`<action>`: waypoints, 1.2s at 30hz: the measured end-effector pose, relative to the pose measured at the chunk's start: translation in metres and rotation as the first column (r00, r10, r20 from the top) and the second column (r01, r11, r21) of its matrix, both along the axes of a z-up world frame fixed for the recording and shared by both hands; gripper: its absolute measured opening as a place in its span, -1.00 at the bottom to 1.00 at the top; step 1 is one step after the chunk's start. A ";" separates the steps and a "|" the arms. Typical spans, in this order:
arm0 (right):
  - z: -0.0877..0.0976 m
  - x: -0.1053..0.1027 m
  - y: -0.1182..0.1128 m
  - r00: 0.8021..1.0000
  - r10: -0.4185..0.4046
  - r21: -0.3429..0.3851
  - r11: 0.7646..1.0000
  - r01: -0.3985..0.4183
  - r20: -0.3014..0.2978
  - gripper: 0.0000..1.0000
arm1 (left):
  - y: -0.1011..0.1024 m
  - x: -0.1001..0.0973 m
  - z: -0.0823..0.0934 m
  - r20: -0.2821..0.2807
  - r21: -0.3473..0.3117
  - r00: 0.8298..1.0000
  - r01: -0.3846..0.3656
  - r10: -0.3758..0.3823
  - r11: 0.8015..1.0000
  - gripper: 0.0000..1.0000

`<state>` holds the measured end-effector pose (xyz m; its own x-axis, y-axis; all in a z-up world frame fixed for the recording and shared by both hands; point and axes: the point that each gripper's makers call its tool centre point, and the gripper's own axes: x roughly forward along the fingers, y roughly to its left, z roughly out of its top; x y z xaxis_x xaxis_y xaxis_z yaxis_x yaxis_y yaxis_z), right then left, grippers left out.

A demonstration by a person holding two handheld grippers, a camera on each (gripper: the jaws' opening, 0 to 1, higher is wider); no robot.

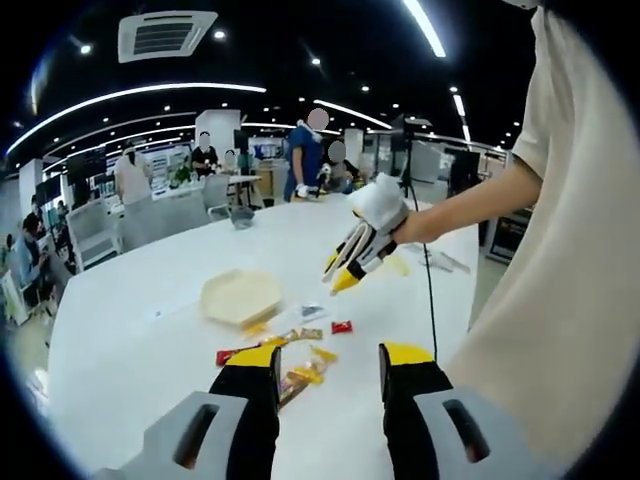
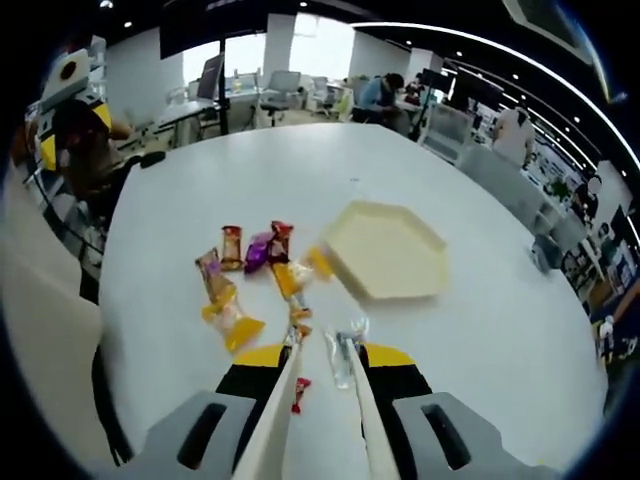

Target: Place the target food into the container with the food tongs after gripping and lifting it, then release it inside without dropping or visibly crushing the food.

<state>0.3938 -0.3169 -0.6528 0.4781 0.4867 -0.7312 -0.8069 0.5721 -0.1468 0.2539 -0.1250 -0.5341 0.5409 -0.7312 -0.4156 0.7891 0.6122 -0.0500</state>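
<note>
Cream tongs (image 2: pixel 318 400): two pale arms running up between the right gripper (image 2: pixel 320 362) jaws, tips parted, clenching nothing.
Snacks (image 2: pixel 255 270): glossy wrapped packets lying scattered on the white table (image 2: pixel 480 330), long axes pointing every way.
Container (image 2: pixel 385 248): shallow hexagonal tray sitting beside the packets, holding nothing.
Left gripper (image 1: pixel 330 362): jaws hanging apart.

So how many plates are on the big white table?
1. The cream six-sided tray sits on the white table, just right of the scattered snack packets. In the left gripper view it lies left of the packets. Nothing seems to hide another.
</note>
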 end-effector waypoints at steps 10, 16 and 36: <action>-0.011 0.017 -0.005 1.000 0.027 -0.050 0.998 -0.027 -0.010 -0.43 | 0.005 0.003 -0.002 -0.013 -0.007 0.999 -0.038 0.038 0.999 -0.12; -0.021 0.022 -0.005 0.998 0.059 -0.084 0.995 -0.061 -0.027 -0.44 | 0.002 0.004 -0.002 -0.023 -0.023 0.999 -0.045 0.045 0.999 -0.07; -0.045 0.028 -0.007 0.993 0.084 -0.111 0.990 -0.093 -0.082 -0.43 | 0.003 0.013 -0.008 -0.039 -0.006 0.996 -0.077 0.076 0.997 0.05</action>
<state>0.4222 -0.3242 -0.6975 0.3770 0.4356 -0.8174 -0.8649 0.4812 -0.1425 0.2668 -0.1217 -0.5419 0.5790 -0.6915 -0.4320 0.7374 0.6701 -0.0843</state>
